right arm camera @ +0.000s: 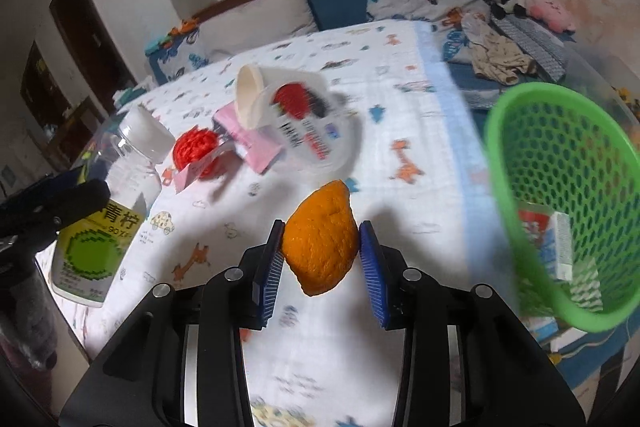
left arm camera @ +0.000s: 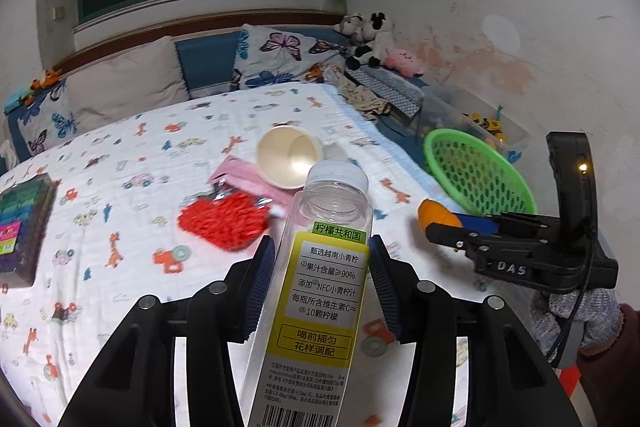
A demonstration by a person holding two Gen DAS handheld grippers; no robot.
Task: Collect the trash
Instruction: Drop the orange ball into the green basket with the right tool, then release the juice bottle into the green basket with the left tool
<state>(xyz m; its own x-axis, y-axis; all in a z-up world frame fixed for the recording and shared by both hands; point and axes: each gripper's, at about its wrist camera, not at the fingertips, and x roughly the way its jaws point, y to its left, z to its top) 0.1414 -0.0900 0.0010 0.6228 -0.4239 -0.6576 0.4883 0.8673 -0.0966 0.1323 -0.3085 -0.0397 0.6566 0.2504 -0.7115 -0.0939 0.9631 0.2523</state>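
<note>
My left gripper (left arm camera: 322,251) is shut on an empty clear plastic bottle (left arm camera: 316,291) with a yellow-green label and white cap, held above the bed; the bottle also shows at the left of the right wrist view (right arm camera: 108,203). My right gripper (right arm camera: 321,247) is shut on a piece of orange peel (right arm camera: 322,239), held above the bed left of the green mesh basket (right arm camera: 560,187). The basket (left arm camera: 476,167) holds a small red and white carton (right arm camera: 544,239). On the bed lie a white paper cup (left arm camera: 289,157), a pink wrapper (left arm camera: 244,175) and a red net (left arm camera: 224,221).
The bed has a white sheet with animal and car prints (left arm camera: 120,187). A colourful box (left arm camera: 24,223) lies at its left edge. Pillows (left arm camera: 280,55) and soft toys (left arm camera: 372,39) line the headboard. A clear storage bin (left arm camera: 476,119) stands behind the basket.
</note>
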